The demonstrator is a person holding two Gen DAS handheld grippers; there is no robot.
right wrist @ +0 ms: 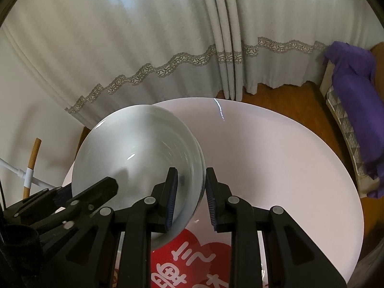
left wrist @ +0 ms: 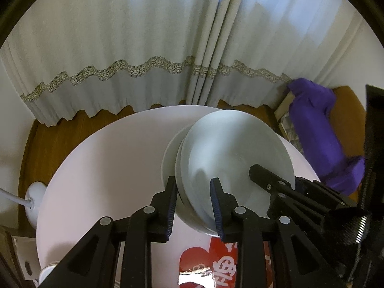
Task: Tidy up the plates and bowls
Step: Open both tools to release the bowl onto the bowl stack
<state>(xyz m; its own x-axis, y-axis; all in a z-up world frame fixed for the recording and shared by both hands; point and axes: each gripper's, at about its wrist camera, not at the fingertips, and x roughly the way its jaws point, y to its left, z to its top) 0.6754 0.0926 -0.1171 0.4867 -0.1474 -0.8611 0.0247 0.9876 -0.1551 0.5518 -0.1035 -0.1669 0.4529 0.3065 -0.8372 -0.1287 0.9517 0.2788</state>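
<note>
White glazed bowls [left wrist: 230,158], stacked and tilted on edge, sit over the round pale table [left wrist: 100,168]. In the left wrist view the left gripper [left wrist: 194,206] straddles the stack's near-left rim, its jaws narrowly apart with little visible slack; I cannot tell if they press. In the right wrist view the right gripper [right wrist: 190,200] clamps the opposite rim, the bowl stack [right wrist: 134,148] lying left of it.
</note>
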